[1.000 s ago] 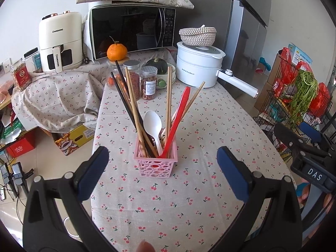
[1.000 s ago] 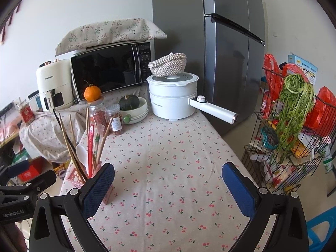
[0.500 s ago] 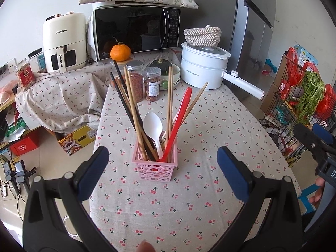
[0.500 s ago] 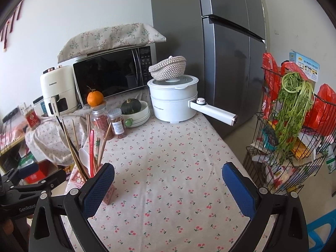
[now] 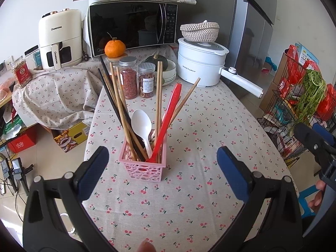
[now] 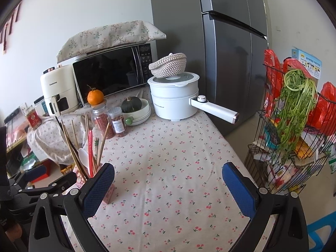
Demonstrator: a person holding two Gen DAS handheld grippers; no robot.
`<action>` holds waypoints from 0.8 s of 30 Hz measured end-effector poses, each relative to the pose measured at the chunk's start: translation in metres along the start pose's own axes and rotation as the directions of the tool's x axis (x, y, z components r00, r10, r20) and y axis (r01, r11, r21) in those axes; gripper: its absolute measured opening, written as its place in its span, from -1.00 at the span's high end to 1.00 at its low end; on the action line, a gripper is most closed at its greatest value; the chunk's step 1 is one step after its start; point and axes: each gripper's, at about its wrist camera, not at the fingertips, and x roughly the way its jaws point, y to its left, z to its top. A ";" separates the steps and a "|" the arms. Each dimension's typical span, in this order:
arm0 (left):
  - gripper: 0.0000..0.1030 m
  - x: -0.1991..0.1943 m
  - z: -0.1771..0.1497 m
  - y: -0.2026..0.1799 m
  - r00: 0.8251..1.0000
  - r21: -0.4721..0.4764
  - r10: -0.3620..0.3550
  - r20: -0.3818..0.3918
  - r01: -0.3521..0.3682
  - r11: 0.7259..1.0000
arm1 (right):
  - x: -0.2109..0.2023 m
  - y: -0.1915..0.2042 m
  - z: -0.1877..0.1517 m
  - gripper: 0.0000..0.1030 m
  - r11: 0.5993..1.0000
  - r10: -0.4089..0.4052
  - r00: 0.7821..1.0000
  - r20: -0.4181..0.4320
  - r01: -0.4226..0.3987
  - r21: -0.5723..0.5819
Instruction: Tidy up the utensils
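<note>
cherry-print tablecloth, pink utensil basket; microwave, fridge behind.

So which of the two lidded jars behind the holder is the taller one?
The left jar, filled with red contents; the right jar is shorter and holds brownish pieces.

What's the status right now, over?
Left tongs and right tongs open, empty. Utensils upright in pink basket, untouched. Cherry-print tablecloth around it; nothing in the way.
</note>
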 end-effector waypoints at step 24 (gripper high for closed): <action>-0.98 -0.005 0.001 0.001 1.000 -0.006 0.010 0.007 -0.010 1.000 | 0.007 -0.002 -0.004 -1.00 1.000 -0.002 1.000 -0.020 0.002 -0.007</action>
